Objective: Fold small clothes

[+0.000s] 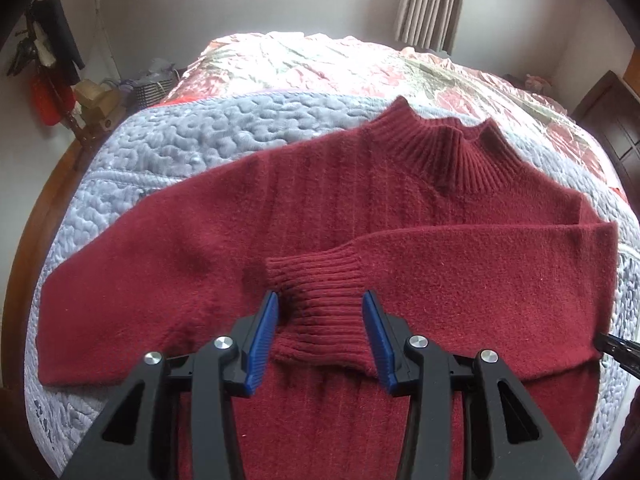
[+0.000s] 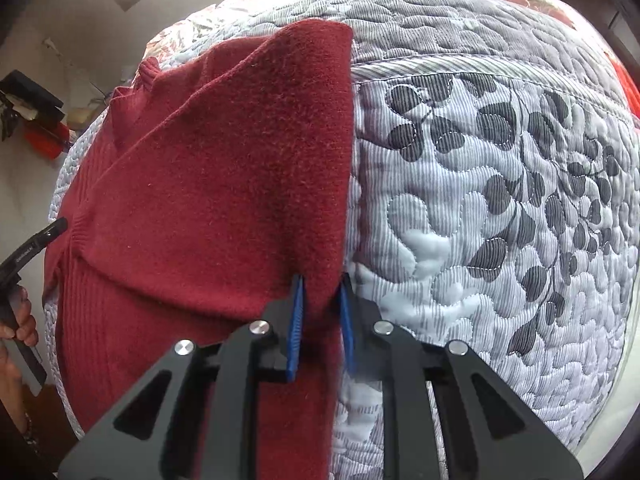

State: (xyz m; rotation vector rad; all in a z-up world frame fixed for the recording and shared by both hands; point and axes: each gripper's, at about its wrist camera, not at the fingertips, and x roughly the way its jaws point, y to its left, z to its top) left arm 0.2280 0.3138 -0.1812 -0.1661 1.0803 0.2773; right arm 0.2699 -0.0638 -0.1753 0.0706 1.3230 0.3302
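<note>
A dark red knit sweater [image 1: 320, 184] lies flat on the bed, collar [image 1: 452, 148] at the far side. One sleeve is folded across the chest, and its ribbed cuff [image 1: 312, 272] lies between the blue pads of my left gripper [image 1: 320, 300], which is open around it. In the right wrist view my right gripper [image 2: 321, 282] is shut on the sweater's [image 2: 224, 168] folded side edge, with thick fabric filling the gap between the pads. The other sleeve stretches out to the left in the left wrist view.
A grey-blue quilted blanket [image 2: 480, 200] covers the bed under the sweater, with a pink floral cover [image 1: 320, 64] beyond. Wooden bed frame [image 1: 52, 184], clutter and hanging items [image 1: 52, 80] stand at the left wall. A hand [image 2: 20, 328] holds the left gripper's handle.
</note>
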